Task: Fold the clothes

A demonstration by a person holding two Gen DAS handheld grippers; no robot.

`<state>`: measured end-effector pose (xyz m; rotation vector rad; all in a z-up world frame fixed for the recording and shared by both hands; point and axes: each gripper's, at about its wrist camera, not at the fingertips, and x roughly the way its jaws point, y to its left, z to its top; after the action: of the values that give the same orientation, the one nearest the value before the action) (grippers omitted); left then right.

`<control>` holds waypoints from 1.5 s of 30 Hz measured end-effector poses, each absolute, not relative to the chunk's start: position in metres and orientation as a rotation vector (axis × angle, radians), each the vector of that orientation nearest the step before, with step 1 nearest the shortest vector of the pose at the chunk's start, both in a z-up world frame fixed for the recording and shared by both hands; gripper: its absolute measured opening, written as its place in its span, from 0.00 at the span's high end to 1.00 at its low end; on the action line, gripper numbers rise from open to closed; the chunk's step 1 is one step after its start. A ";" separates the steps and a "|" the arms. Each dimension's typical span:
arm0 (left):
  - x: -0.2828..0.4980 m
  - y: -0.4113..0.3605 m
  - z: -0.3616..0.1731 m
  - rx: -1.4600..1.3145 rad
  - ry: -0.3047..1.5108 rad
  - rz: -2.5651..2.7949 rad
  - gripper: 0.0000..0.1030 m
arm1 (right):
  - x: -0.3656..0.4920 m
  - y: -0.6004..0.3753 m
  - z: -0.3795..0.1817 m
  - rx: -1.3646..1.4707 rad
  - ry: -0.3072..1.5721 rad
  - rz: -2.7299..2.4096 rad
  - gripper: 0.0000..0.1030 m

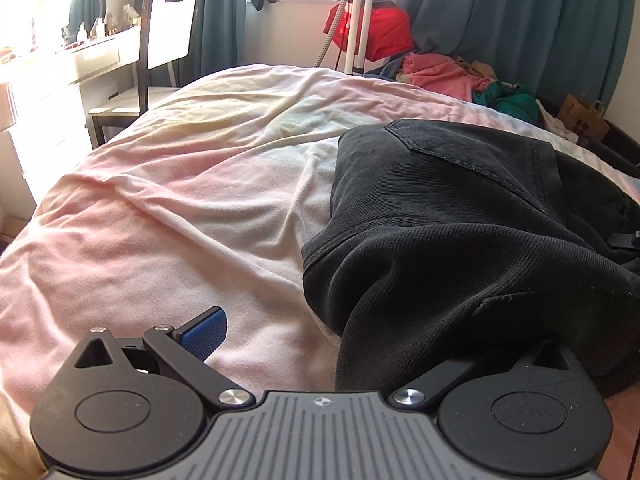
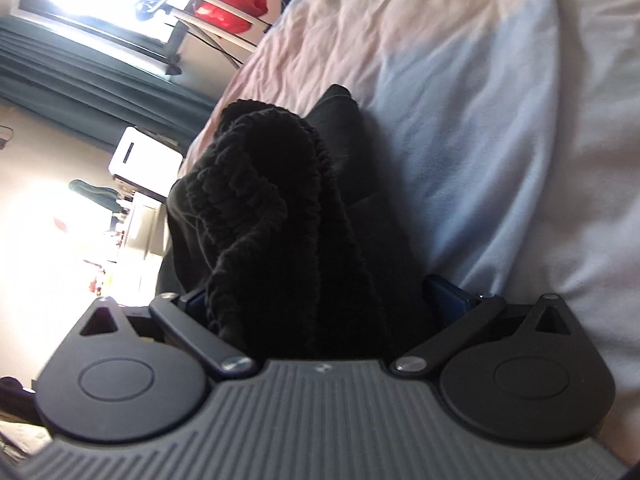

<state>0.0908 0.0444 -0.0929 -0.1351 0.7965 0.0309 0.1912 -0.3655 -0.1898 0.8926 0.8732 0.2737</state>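
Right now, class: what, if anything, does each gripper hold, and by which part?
The right gripper has the black pants' elastic waistband bunched between its fingers. The left gripper is open; black fabric drapes over one finger.

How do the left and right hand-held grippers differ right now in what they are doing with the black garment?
The left hand-held gripper is open, one blue pad bare over the bedsheet; the right hand-held gripper has bunched black garment filling the gap between its fingers. The left looks level; the right's view is rolled sideways. Both have the garment draped at their fingers.
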 end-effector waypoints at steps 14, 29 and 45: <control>0.082 0.053 -0.082 -0.259 0.866 -0.110 0.00 | 0.138 -0.336 -0.159 0.793 0.625 0.103 0.44; 0.121 0.098 -0.076 -0.673 0.787 -0.167 0.00 | 0.133 -0.339 -0.153 0.784 0.562 0.035 0.51; 0.183 0.064 -0.109 -0.610 0.882 -0.298 0.22 | 0.139 -0.337 -0.164 0.780 0.589 0.015 0.48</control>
<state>0.1828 0.0645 -0.1091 -0.6097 0.8821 -0.2977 0.1388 -0.3368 -0.1637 0.7798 0.5895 0.0153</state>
